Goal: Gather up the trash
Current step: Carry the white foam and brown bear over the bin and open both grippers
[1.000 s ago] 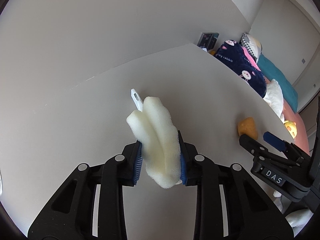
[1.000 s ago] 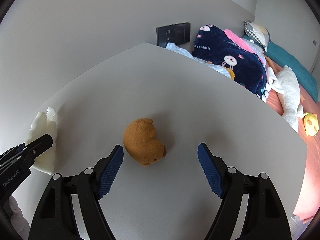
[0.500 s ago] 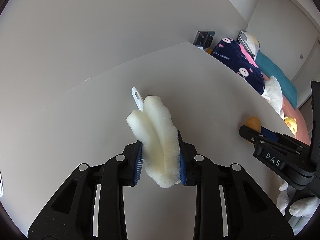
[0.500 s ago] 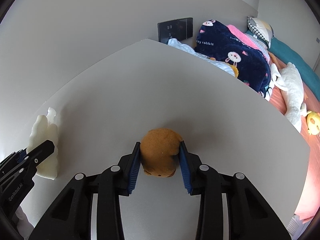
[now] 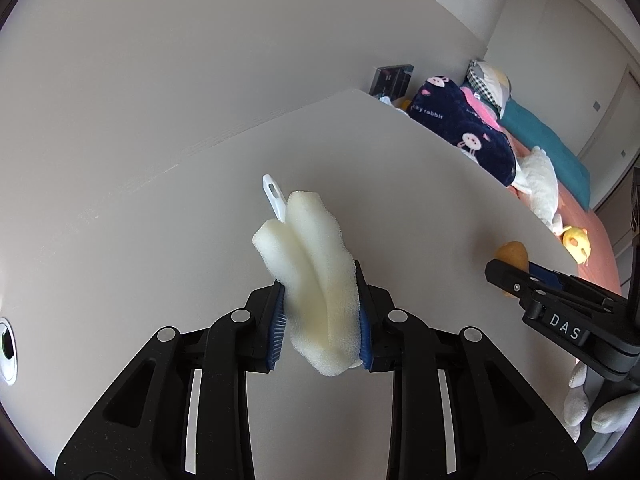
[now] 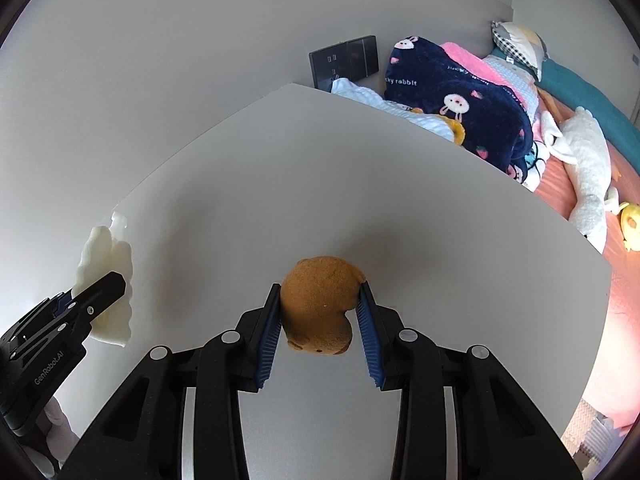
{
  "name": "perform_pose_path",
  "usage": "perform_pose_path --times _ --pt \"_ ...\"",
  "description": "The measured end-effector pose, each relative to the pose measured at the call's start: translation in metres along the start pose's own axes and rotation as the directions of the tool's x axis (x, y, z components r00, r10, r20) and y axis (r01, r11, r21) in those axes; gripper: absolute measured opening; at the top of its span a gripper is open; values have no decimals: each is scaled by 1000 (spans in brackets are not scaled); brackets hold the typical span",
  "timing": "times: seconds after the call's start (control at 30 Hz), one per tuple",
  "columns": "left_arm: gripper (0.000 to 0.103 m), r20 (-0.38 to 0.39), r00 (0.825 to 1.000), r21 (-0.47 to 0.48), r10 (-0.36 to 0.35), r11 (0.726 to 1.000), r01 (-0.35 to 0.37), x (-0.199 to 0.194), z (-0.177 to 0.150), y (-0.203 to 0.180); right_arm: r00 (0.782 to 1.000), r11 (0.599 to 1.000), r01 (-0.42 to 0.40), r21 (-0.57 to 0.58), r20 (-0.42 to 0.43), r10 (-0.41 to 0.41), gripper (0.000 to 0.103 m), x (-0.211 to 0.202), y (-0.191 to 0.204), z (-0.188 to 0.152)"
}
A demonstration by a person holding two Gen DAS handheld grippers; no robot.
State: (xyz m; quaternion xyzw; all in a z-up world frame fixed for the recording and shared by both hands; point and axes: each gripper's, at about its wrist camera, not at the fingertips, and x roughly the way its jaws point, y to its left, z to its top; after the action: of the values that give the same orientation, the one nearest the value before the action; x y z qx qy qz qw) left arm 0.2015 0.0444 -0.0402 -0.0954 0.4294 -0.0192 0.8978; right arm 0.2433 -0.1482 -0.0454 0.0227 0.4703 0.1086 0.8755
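A flat, pale grey matte tabletop (image 5: 400,184) fills both views and ends in a straight edge running toward 3 o'clock. In the left wrist view, a small round metal-rimmed grommet (image 5: 7,350) sits in it at 9 o'clock. A cream, ridged foam piece (image 5: 316,264) and a rounded brown sponge (image 6: 320,304) hang low over it; contact cannot be told. Beyond the edge, at 2 o'clock, a salmon-sheeted bed (image 6: 624,264) carries a navy rabbit-print blanket (image 6: 472,120), a white plush animal (image 6: 588,160) and a small yellow plush toy (image 5: 576,240).
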Motion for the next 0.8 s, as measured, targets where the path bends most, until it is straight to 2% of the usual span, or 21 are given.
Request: perform_pose_path --times 0.8 --pt "28 32 997 99 -66 993 62 -73 -46 -72 998 1000 0 1 58 0 38 -104 -27 -59"
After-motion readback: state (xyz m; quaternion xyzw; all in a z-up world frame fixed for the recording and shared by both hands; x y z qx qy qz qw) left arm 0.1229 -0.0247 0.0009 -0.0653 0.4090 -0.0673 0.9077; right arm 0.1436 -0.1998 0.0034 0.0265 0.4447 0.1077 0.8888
